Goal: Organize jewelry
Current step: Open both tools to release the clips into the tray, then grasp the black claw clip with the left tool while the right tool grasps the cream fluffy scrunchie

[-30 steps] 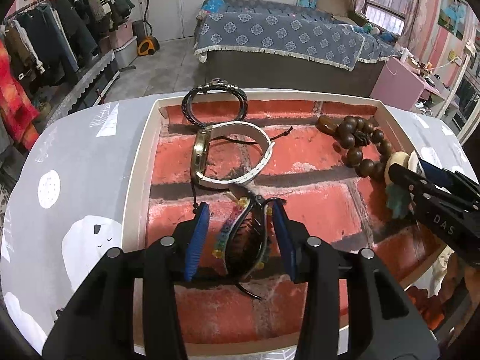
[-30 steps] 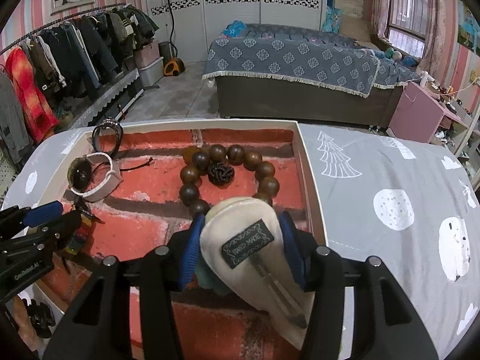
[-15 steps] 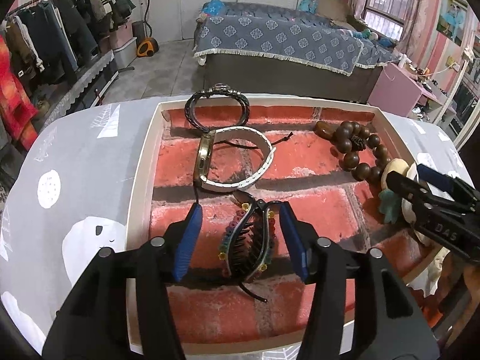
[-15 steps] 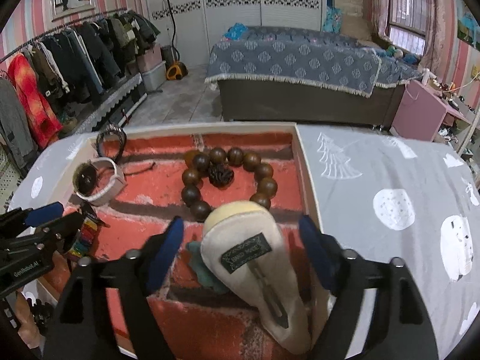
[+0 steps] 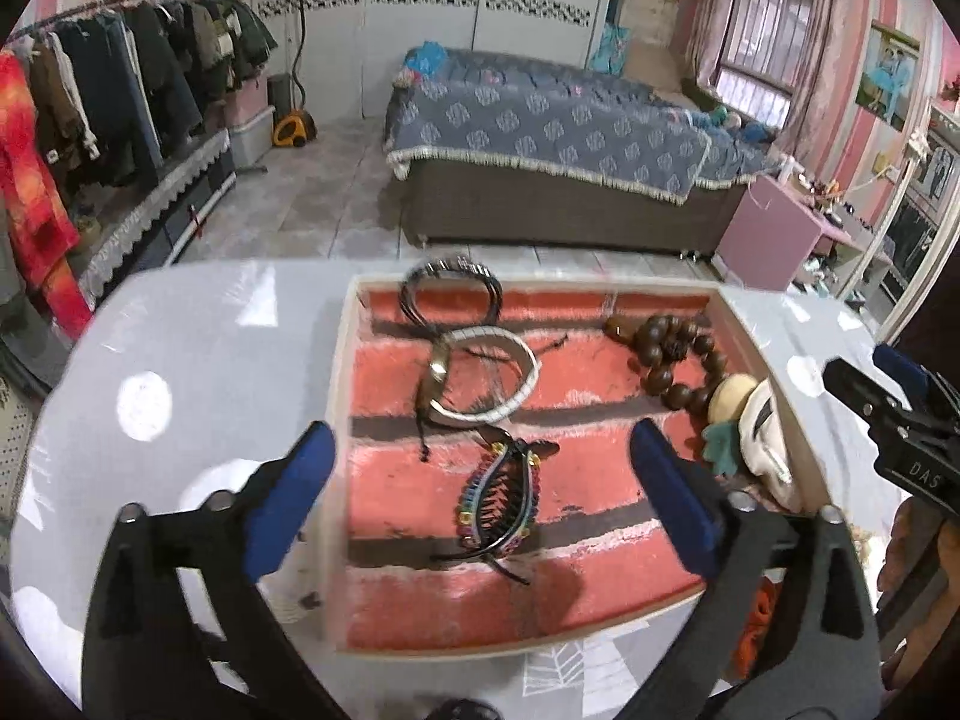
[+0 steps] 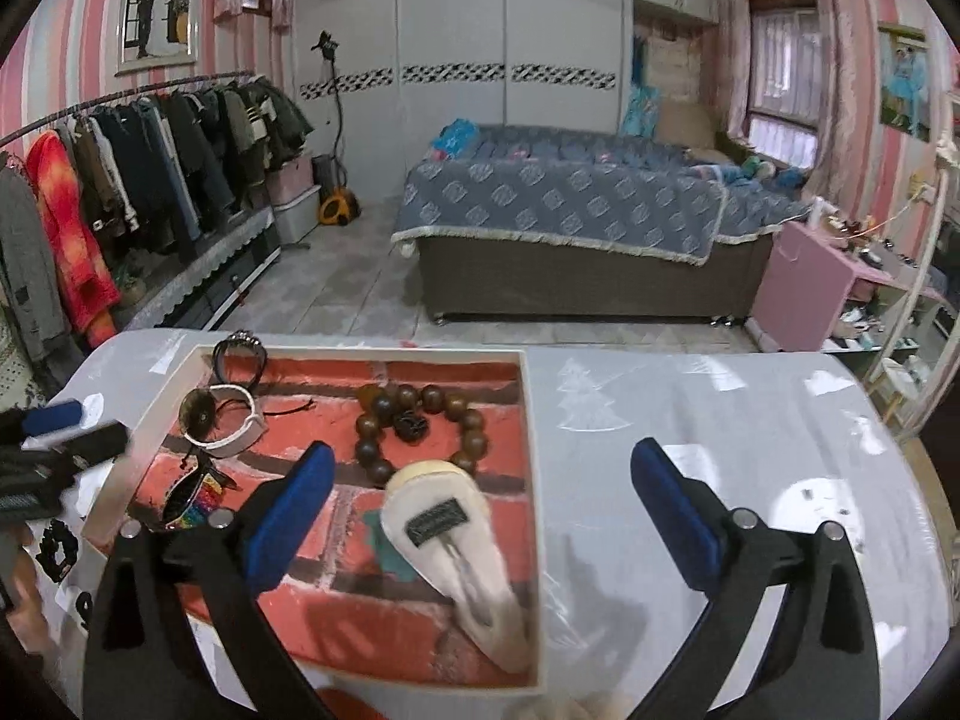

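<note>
Both tools gape — hair claw (image 5: pixel 501 495) lies free.

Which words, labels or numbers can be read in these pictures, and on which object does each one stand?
"DAS": white letters on the black body of the right gripper, at the right edge of the left wrist view.
Dark label on the cream hair clip in the tray: has writing, too blurred to read.
Left gripper, body in the right wrist view: blurred, unreadable.
No other text is visible.
</note>
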Action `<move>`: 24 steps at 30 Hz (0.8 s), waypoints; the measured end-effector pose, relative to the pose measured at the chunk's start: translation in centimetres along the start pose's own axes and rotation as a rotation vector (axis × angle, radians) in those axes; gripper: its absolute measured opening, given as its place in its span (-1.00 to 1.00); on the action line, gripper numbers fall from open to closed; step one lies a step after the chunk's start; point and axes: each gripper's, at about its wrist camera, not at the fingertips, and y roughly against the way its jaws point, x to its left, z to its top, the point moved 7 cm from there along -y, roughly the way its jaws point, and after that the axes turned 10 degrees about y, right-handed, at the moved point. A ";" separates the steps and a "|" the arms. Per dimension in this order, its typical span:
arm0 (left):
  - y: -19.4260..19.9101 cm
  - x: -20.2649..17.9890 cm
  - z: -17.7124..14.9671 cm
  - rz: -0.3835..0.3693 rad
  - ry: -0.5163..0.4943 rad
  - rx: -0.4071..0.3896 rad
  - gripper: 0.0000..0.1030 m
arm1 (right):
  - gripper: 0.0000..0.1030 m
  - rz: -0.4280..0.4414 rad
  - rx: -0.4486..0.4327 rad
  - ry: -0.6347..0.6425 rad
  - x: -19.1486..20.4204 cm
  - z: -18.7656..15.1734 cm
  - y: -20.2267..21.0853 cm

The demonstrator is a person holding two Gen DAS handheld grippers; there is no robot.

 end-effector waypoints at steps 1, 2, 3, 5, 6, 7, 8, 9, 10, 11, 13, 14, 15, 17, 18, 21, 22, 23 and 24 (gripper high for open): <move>0.9 0.3 0.2 0.004 -0.005 -0.017 0.90 | 0.88 0.000 -0.006 -0.008 -0.3 -0.1 0.6; 1.7 0.5 0.4 0.010 -0.010 -0.029 0.90 | 0.88 0.001 -0.011 -0.019 -0.7 -0.2 1.3; 2.3 0.7 0.4 0.013 -0.013 -0.038 0.90 | 0.88 0.001 -0.013 -0.029 -1.0 -0.3 1.9; 3.9 1.3 0.2 0.027 -0.011 -0.055 0.90 | 0.88 0.000 -0.017 -0.045 -1.4 -0.7 2.8; 4.4 1.5 0.1 0.032 -0.010 -0.061 0.90 | 0.88 0.002 -0.018 -0.053 -1.6 -0.9 3.4; 5.0 1.8 -0.1 0.037 -0.011 -0.067 0.90 | 0.88 0.003 -0.017 -0.055 -1.7 -1.2 3.9; 5.8 2.0 -0.5 0.043 -0.013 -0.075 0.90 | 0.88 0.002 -0.016 -0.054 -1.7 -1.4 4.3; 6.3 2.2 -0.8 0.048 -0.014 -0.081 0.90 | 0.88 -0.006 -0.016 -0.051 -1.7 -1.8 5.0; 6.8 2.3 -1.2 0.052 -0.014 -0.086 0.90 | 0.88 -0.010 -0.017 -0.048 -1.6 -2.0 5.4; 7.4 2.5 -1.6 0.056 -0.015 -0.090 0.90 | 0.88 -0.016 -0.019 -0.043 -1.6 -2.5 6.0; 8.0 2.7 -2.5 0.063 -0.023 -0.092 0.90 | 0.88 -0.027 -0.018 -0.034 -1.5 -3.2 6.8; 8.3 2.8 -3.1 0.070 -0.028 -0.093 0.90 | 0.88 -0.034 -0.017 -0.029 -1.5 -3.6 7.1; 8.5 2.9 -3.5 0.076 -0.029 -0.095 0.90 | 0.88 -0.044 -0.014 -0.023 -1.6 -4.2 7.5; 8.7 3.2 -4.5 0.081 -0.031 -0.093 0.90 | 0.88 -0.053 -0.008 -0.012 -1.7 -5.2 8.0; 8.7 3.3 -5.1 0.082 -0.029 -0.087 0.90 | 0.88 -0.057 -0.003 -0.007 -1.8 -5.7 8.1; 8.4 3.6 -6.7 0.088 -0.025 -0.061 0.90 | 0.88 -0.074 0.019 -0.001 -2.5 -6.9 8.3; 8.3 3.6 -7.3 0.091 -0.027 -0.054 0.90 | 0.88 -0.077 0.023 -0.005 -2.9 -7.3 8.4; 8.3 3.5 -7.7 0.095 -0.030 -0.050 0.90 | 0.88 -0.078 0.025 -0.009 -3.1 -7.6 8.5; 8.1 3.4 -8.2 0.101 -0.035 -0.044 0.90 | 0.88 -0.078 0.029 -0.015 -3.5 -8.0 8.6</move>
